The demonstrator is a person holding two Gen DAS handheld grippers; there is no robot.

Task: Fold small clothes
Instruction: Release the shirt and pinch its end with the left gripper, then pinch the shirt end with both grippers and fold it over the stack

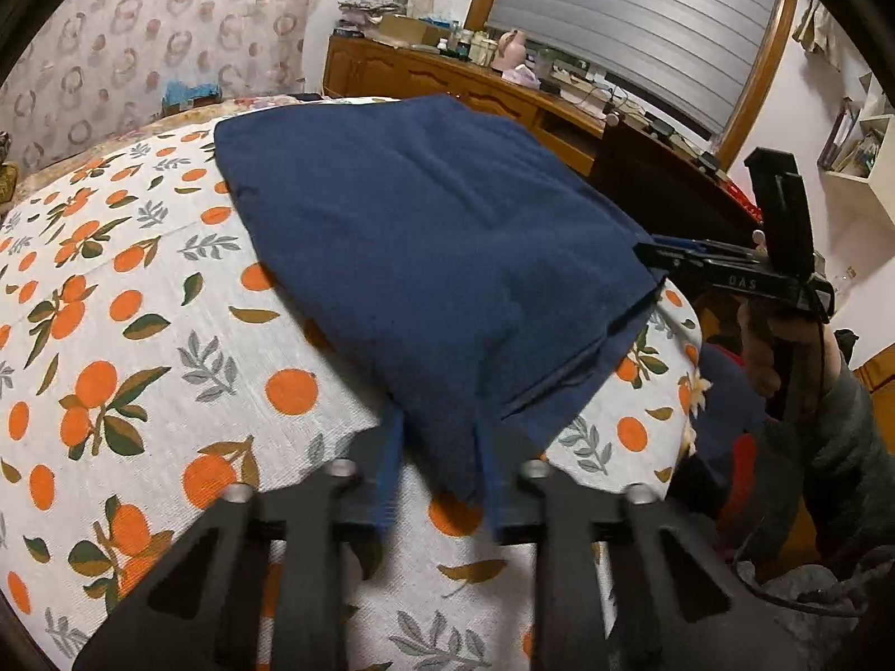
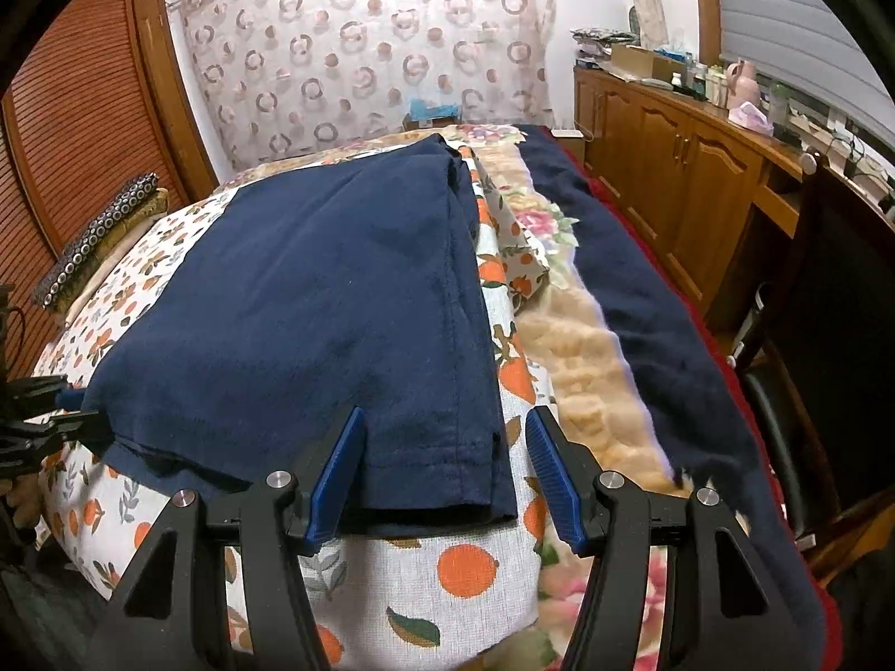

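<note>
A navy blue garment [image 1: 425, 257] lies folded flat on the orange-print bedspread [image 1: 140, 346]; it also shows in the right wrist view [image 2: 313, 302]. My left gripper [image 1: 439, 481] has its blue pads around the garment's near corner, with cloth between them, though the fingers look blurred. My right gripper [image 2: 442, 475] is open, its blue fingers on either side of the garment's near right hem corner. The right gripper also shows in the left wrist view [image 1: 660, 254] at the garment's right edge. The left gripper shows in the right wrist view [image 2: 67, 408] at the left corner.
A wooden sideboard [image 2: 671, 168] with clutter runs along the right of the bed. A dark blue blanket [image 2: 643, 291] and fleecy floral cover [image 2: 565, 352] lie right of the bedspread. A dark chair [image 2: 828, 307] stands at the right. A patterned curtain [image 2: 363, 50] hangs behind.
</note>
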